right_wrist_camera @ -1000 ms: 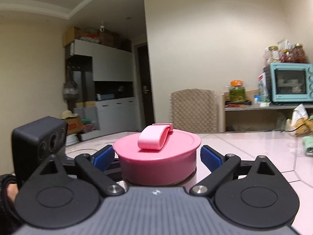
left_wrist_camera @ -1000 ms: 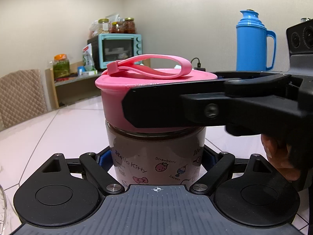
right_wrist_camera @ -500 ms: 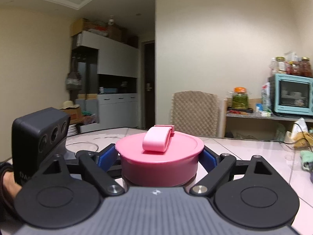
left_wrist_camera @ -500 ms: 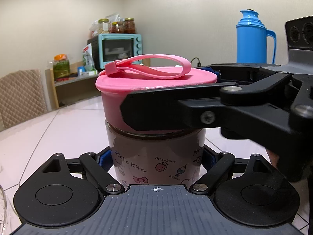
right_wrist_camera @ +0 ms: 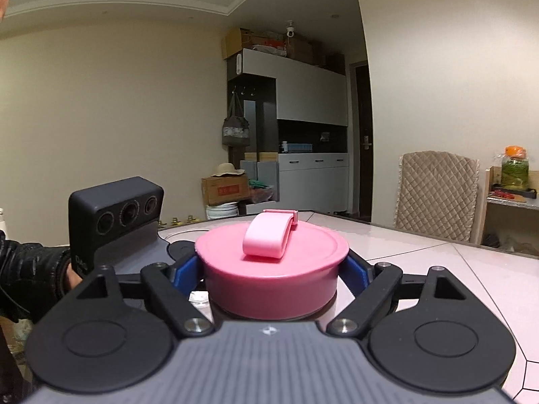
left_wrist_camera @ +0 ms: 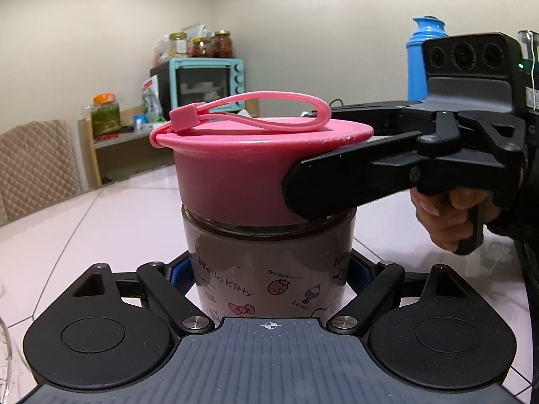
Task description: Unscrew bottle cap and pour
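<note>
Left wrist view: on a pale tiled table [left_wrist_camera: 101,222], the left gripper [left_wrist_camera: 269,274] clamps a Hello Kitty jar [left_wrist_camera: 269,269].

Right wrist view: the right gripper [right_wrist_camera: 271,274], jaws opening, pads touching the jar's pink cap [right_wrist_camera: 269,262].

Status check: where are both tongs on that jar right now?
Left tongs clamped on glass jar body. Right tongs astride pink cap, jaws opening. Cap still seated. Nothing in the way.
</note>
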{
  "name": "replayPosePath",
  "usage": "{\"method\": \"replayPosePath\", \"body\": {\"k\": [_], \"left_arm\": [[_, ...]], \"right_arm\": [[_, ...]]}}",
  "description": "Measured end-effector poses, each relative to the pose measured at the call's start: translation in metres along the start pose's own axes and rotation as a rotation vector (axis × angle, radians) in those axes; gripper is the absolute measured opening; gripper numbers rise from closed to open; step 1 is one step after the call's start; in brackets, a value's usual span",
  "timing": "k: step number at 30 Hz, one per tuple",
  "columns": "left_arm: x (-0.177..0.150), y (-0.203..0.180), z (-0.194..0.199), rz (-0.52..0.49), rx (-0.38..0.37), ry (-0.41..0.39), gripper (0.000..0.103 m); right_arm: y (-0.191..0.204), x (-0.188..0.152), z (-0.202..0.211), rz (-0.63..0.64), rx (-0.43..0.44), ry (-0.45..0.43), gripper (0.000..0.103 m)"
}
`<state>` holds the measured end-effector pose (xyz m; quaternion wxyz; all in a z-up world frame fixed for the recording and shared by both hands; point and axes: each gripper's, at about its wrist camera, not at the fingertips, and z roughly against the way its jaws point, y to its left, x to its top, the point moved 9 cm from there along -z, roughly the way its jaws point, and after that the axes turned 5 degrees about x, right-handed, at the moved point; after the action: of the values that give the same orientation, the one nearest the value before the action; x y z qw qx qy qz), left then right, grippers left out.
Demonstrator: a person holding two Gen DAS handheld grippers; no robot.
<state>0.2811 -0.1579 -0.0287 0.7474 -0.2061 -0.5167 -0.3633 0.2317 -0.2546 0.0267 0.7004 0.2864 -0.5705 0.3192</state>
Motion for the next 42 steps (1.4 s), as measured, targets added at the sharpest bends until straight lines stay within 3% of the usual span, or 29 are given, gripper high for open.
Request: {"method": "replayPosePath", "body": {"k": [10, 19, 32, 37, 42], "left_arm": [[0.000, -0.003, 0.001, -0.001, 0.000, 0.000, 0.090], [0.000, -0.003, 0.001, 0.000, 0.000, 0.000, 0.090], [0.000, -0.002, 0.001, -0.002, 0.002, 0.000, 0.090], [0.000, -0.002, 0.000, -0.004, 0.003, 0.000, 0.090], [0.001, -0.004, -0.001, -0.005, 0.003, 0.000, 0.090]], "right_arm": [[0.014, -0.003, 0.005, -0.080, -0.293, -0.047, 0.096], [0.021, -0.009, -0.006, -0.103, -0.470, -0.061, 0.096], [0.022, -0.012, -0.017, -0.133, -0.509, -0.070, 0.096], [0.024, -0.013, -0.016, -0.146, -0.484, -0.079, 0.086], [0.023, -0.013, -0.017, -0.145, -0.465, -0.069, 0.086]]}}
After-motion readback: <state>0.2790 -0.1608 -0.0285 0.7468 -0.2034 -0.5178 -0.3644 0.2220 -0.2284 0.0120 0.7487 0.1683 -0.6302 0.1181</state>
